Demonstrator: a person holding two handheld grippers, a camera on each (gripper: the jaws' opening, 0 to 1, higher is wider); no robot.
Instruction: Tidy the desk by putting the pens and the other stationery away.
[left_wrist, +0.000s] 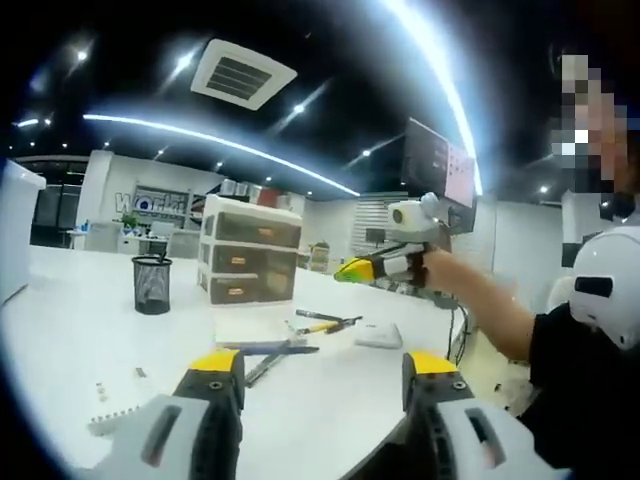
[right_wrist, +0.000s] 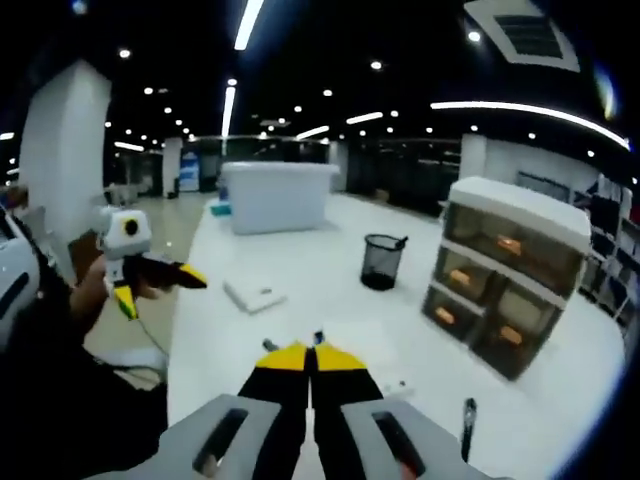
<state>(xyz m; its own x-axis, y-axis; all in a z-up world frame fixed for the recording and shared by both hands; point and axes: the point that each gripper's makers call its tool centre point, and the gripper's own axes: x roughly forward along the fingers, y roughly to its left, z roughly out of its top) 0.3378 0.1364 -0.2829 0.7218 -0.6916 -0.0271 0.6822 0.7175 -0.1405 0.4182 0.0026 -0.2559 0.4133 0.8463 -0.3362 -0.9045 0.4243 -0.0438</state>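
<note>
My two claws, the left gripper (left_wrist: 322, 368) and the right gripper (right_wrist: 311, 352), have black jaws tipped in yellow on grey bodies. Far across the white desk (left_wrist: 90, 330) stands a black wire-mesh pen cup (left_wrist: 152, 284); right of it, a white-framed drawer unit (left_wrist: 250, 248) with smoky translucent fronts and orange contents.

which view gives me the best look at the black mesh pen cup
The right gripper view: the black mesh pen cup stands unobstructed on the white desk, nearer the picture's middle. The left gripper view shows it too, complete but off to the side.
</note>
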